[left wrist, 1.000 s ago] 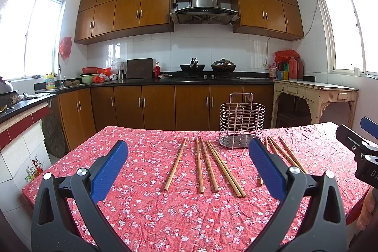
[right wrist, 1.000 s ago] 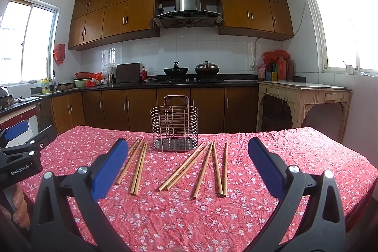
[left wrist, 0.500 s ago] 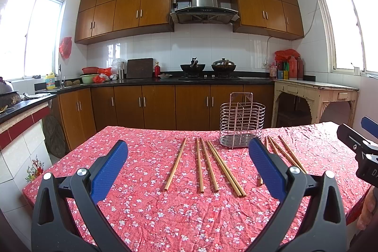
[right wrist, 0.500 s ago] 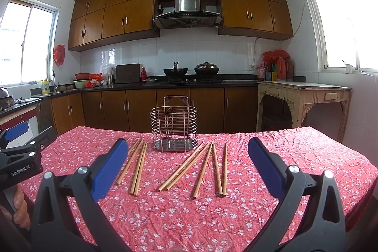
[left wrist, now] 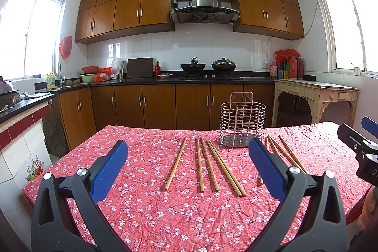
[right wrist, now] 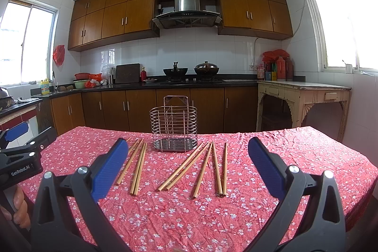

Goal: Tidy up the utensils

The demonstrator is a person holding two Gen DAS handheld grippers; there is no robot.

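Nothing is changing from a second ago: I am still holding both claws above the near edge of the table (left wrist: pixel 146 202), and the chopsticks are lying where they were. My left gripper (left wrist: pixel 187 165) is standing wide apart and empty; my right gripper (right wrist: pixel 187 165) is likewise spread, gripping nothing. The wire utensil holder (right wrist: pixel 173 131) is standing upright and empty toward the far edge. Bare wooden chopsticks (right wrist: pixel 205 169) are lying flat on the red floral cloth in two loose groups, one at each side of the holder.
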